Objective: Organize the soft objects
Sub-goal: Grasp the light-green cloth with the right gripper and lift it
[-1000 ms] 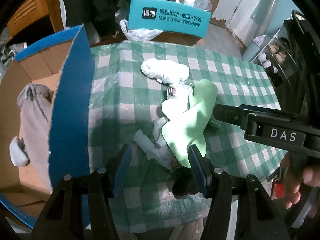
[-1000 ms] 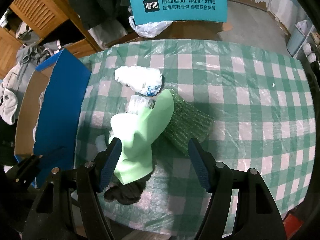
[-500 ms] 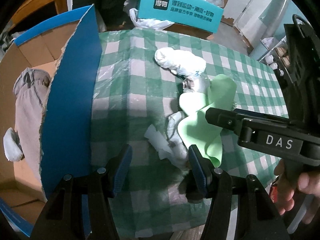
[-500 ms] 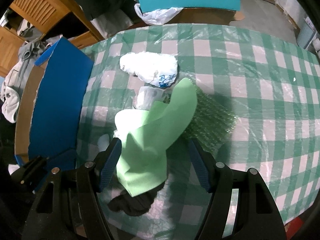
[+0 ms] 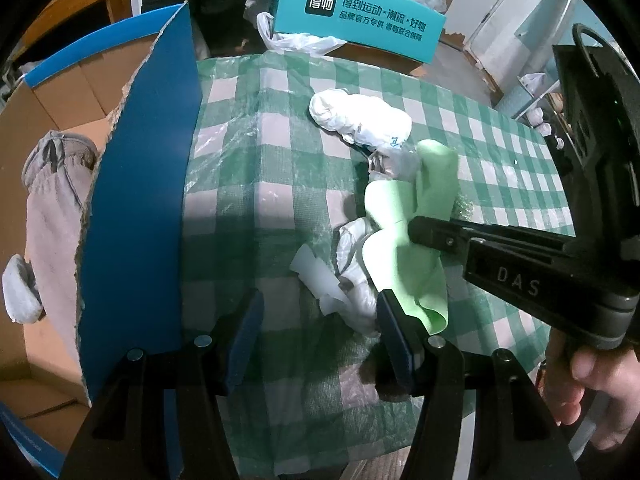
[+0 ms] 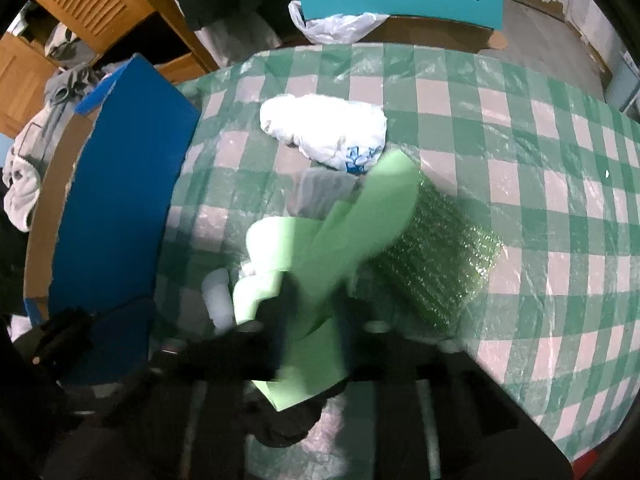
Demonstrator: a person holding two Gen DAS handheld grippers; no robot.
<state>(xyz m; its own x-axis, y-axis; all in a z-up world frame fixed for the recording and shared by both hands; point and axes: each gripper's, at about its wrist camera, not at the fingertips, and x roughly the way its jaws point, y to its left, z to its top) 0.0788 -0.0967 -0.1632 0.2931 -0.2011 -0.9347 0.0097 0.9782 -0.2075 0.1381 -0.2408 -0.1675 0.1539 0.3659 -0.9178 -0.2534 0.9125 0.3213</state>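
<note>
A pale green foam sheet [image 5: 404, 216] [image 6: 360, 220] lies crumpled on the green-checked tablecloth [image 5: 260, 160]. My right gripper [image 6: 308, 308] comes in from the right in the left wrist view [image 5: 420, 234] and is shut on the sheet's lower part; the picture there is blurred. Under the sheet lie crumpled clear plastic [image 5: 352, 280] and green bubble wrap [image 6: 440, 260]. A white plastic bag [image 5: 360, 120] [image 6: 320, 128] sits just beyond. My left gripper [image 5: 320, 312] hangs open above the near side of the pile, its right finger close to the plastic, holding nothing.
A cardboard box with a blue flap [image 5: 140, 200] stands against the table's left side, with a grey garment [image 5: 52, 200] inside. A teal printed box [image 5: 360, 12] stands behind the table. Something dark [image 6: 288, 428] lies under the sheet's near end. A person's hand [image 5: 580, 392] holds the right gripper.
The right gripper's jaws, wide apart in both earlier frames, have closed on the green sheet, which has bunched and lifted. The left gripper has stayed open.
</note>
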